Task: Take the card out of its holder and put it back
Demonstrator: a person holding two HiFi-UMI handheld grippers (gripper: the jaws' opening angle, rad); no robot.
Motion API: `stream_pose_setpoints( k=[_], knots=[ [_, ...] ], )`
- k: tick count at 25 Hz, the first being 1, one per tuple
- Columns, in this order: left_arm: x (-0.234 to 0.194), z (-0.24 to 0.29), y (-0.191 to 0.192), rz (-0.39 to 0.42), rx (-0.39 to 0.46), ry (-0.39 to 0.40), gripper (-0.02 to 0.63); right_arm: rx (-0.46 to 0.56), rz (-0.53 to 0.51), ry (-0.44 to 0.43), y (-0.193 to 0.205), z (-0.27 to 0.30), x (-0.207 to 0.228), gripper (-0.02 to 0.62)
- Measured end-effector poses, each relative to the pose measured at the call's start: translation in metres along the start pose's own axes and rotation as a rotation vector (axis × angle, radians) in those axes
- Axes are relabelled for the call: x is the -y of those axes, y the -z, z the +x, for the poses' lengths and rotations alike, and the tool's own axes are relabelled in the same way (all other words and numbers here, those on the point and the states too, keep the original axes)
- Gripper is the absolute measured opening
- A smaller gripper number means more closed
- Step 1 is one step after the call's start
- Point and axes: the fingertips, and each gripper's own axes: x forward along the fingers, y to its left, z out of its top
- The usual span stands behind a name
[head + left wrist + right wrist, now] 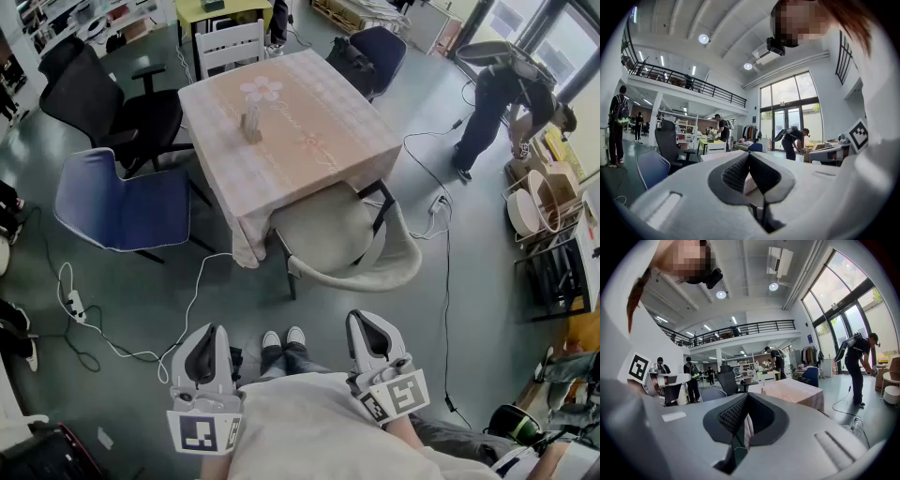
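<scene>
Left hand-held gripper (212, 330), right hand-held gripper (362, 319) closed; open floor (239, 300) before table (281, 202) edge.

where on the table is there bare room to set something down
The table is bare from the card holder to its right edge, and along the near strip by the beige chair. Only the holder's spot, left of centre, is taken. The approach is crowded: beige chair, blue chair, cables.
</scene>
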Motion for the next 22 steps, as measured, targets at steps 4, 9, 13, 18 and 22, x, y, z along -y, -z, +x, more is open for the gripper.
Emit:
stream_pose_setpoints(
  k=[4,9,13,18,22],
  knots=[
    [0.004,-0.001,-0.005,0.004,0.009,0.002,0.000,0.003,-0.003,0.000,-0.004,-0.004,0.001,0.002],
    [0.006,0.000,-0.008,0.010,0.011,0.002,0.000,0.007,0.011,-0.007,-0.004,-0.003,0.003,0.002],
    [0.011,0.004,-0.005,0.000,0.006,0.002,0.000,0.013,0.015,-0.021,-0.004,-0.002,0.006,0.002],
    [0.030,0.017,0.008,-0.053,-0.026,0.033,0.000,0.041,0.032,-0.056,-0.005,0.003,0.009,0.002],
    [0.052,0.028,0.015,-0.065,-0.028,0.074,0.000,0.042,0.032,-0.086,-0.002,0.010,0.010,0.002]
  ],
)
